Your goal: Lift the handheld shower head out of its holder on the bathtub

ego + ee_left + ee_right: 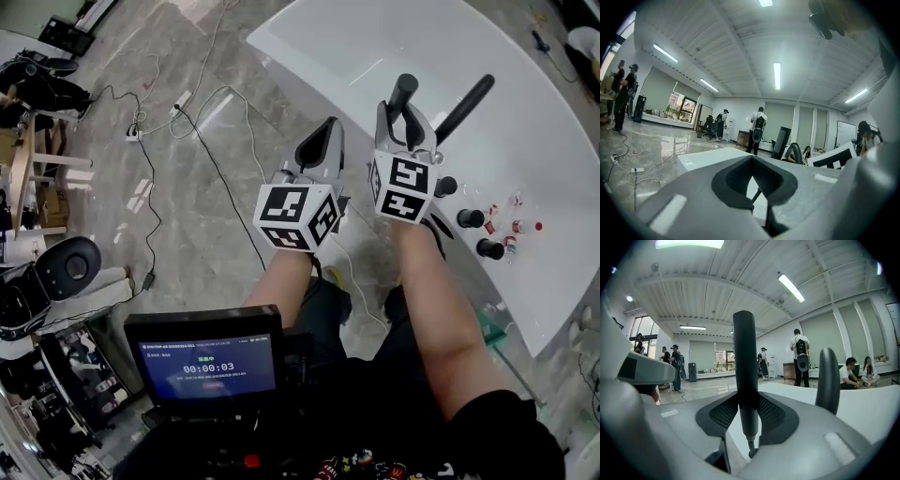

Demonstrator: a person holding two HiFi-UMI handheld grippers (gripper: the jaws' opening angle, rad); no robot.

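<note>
Between your right gripper's [747, 401] pads stands the shower head [744, 352], upright, with the jaws pressed against its black handle from both sides. That low hold on the shaft suits a straight lift. Whether its foot is clear of the holder, I cannot tell. To that gripper's left, your left gripper [753, 164] waits with its jaws together, empty.

The scene is viewed steeply downward from head height. The gripper views are taken close behind their jaws, aimed slightly upward across the room. The bathtub [328, 37] is shared by all.
</note>
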